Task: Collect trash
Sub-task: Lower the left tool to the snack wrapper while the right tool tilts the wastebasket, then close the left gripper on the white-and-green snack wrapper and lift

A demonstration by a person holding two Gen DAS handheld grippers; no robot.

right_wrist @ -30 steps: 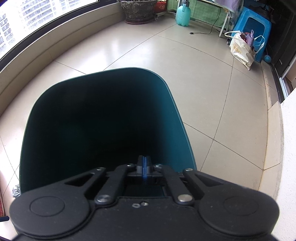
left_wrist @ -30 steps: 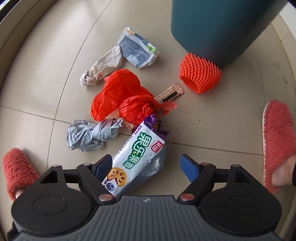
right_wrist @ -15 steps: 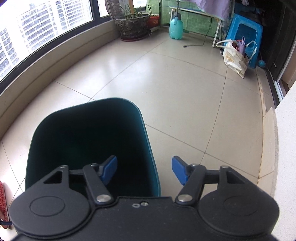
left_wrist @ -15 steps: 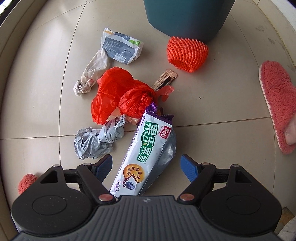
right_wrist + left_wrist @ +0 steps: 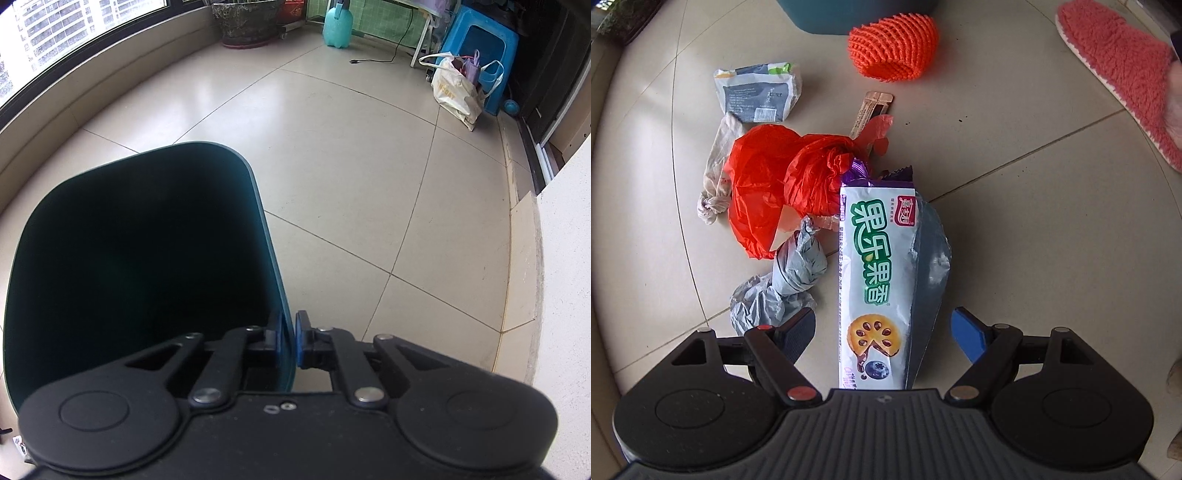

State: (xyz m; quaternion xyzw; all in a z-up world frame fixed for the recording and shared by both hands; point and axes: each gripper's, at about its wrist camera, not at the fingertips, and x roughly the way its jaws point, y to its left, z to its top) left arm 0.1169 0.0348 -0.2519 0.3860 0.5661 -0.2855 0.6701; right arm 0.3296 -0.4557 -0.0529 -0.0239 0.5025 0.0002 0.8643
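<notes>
Inside teal bin (image 5: 147, 258): darkness only

Cookie wrapper (image 5: 875, 280) near end hidden under left gripper body; bin (image 5: 849, 14) beyond it cropped; bin interior too dark.

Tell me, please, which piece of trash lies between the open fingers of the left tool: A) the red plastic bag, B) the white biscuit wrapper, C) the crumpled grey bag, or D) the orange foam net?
B: in the left wrist view the white biscuit wrapper runs lengthwise between the spread fingers of the left tool, which do not touch it.
</notes>
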